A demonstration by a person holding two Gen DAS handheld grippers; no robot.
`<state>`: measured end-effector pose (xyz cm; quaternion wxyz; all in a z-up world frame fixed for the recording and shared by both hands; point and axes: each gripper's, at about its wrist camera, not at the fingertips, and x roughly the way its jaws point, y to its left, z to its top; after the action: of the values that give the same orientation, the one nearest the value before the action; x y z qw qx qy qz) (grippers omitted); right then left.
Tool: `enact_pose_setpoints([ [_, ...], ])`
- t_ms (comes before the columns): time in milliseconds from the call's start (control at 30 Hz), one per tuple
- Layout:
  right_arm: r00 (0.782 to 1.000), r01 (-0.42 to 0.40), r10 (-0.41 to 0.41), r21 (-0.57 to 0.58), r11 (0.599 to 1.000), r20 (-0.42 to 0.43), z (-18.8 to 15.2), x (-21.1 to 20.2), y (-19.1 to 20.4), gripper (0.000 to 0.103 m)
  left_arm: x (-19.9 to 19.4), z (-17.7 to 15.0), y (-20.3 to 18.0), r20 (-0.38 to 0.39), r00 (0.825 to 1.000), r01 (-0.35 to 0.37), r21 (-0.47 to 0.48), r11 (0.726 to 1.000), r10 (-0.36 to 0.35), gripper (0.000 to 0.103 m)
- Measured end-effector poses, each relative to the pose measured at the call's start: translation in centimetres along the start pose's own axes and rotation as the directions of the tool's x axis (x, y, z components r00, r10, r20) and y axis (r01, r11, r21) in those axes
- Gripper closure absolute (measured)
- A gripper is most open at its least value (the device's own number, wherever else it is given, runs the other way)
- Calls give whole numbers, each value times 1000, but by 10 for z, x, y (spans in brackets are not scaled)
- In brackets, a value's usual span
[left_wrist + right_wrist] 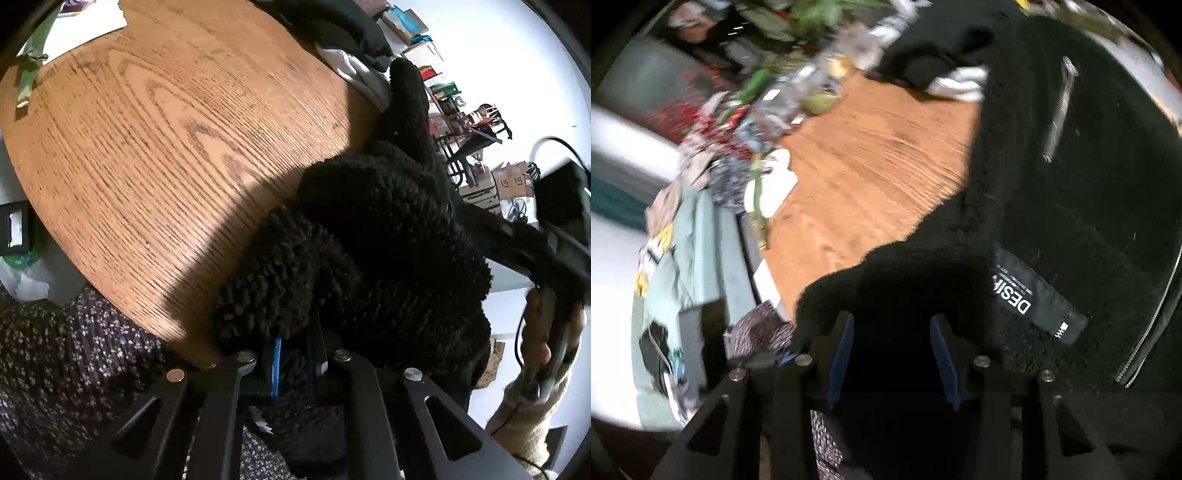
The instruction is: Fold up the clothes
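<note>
A black fleece jacket (pixel 369 236) lies bunched at the near edge of the round wooden table (pixel 147 147). My left gripper (pixel 297 332) is shut on a fold of it, and the pile hides the blue pads' tips. In the right wrist view the same jacket (pixel 1071 184) spreads over the right half, with a black label (pixel 1030 299) and silver zippers showing. My right gripper (pixel 892 321) stands open over the jacket's edge, and its blue pads (pixel 842 354) sit well apart with dark fleece below the gap. A hand (pixel 543 332) holds that gripper at the right.
More dark and white clothes (pixel 343 33) are heaped at the table's far side. White paper (pixel 85 33) and a green leaf (pixel 29 74) lie at the far left. A floral-patterned garment (pixel 55 350) is below the near edge. Blurred clutter and a teal cloth (pixel 694 258) lie beyond the table's left.
</note>
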<state>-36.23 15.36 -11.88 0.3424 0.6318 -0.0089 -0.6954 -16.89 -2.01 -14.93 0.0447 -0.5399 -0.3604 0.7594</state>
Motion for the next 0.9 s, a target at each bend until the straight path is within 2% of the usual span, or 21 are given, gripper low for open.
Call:
enact_pose_setpoints([
  [67,991,132,-133,14,991,25,8,5,-10,55,-6,-5,10,-5,1000,30,-22,999,-30,92],
  [100,975,218,-219,33,975,42,10,6,-16,47,-7,-6,12,-6,999,40,-28,999,-40,92],
  [133,971,231,-233,42,972,46,10,7,-19,41,-8,-6,13,-9,999,43,-29,999,-44,92],
  [200,994,105,-107,59,993,26,9,8,-23,41,-8,-6,13,-15,999,45,-28,999,-46,92],
  [267,1000,22,-23,50,998,17,7,13,-21,41,-11,-5,13,-14,999,48,-23,999,-49,92],
  [300,1000,-7,6,38,999,15,6,17,-18,45,-12,-5,13,-13,999,50,-20,999,-51,92],
  [333,1000,-9,8,14,1000,17,5,20,-13,55,-13,-5,13,-13,999,52,-18,998,-52,92],
  [367,998,56,-55,-35,998,31,6,23,-3,75,-19,-6,15,5,997,71,-13,997,-71,92],
  [400,996,82,-80,-67,994,41,9,24,4,81,-24,-7,16,23,996,82,-1,997,-82,92],
  [433,994,97,-93,-91,991,51,13,24,10,84,-28,-7,17,42,995,91,12,996,-91,92],
  [500,996,61,-53,-96,994,75,29,22,17,86,-37,-8,21,74,993,94,25,995,-95,92],
  [633,986,0,15,-88,996,169,66,21,24,92,-37,-6,30,70,991,113,3,994,-113,93],
  [700,989,-20,31,-79,997,148,89,43,27,92,-35,-5,29,67,993,100,10,995,-101,93],
  [800,998,29,-28,-20,999,62,101,71,24,86,-34,-4,27,66,993,94,23,995,-95,93],
  [833,999,33,-33,-1,999,38,101,74,23,73,-35,-4,26,66,993,97,27,995,-99,93],
  [900,998,-22,21,1,1000,54,89,58,22,54,-34,-2,29,60,993,104,28,994,-106,93],
])
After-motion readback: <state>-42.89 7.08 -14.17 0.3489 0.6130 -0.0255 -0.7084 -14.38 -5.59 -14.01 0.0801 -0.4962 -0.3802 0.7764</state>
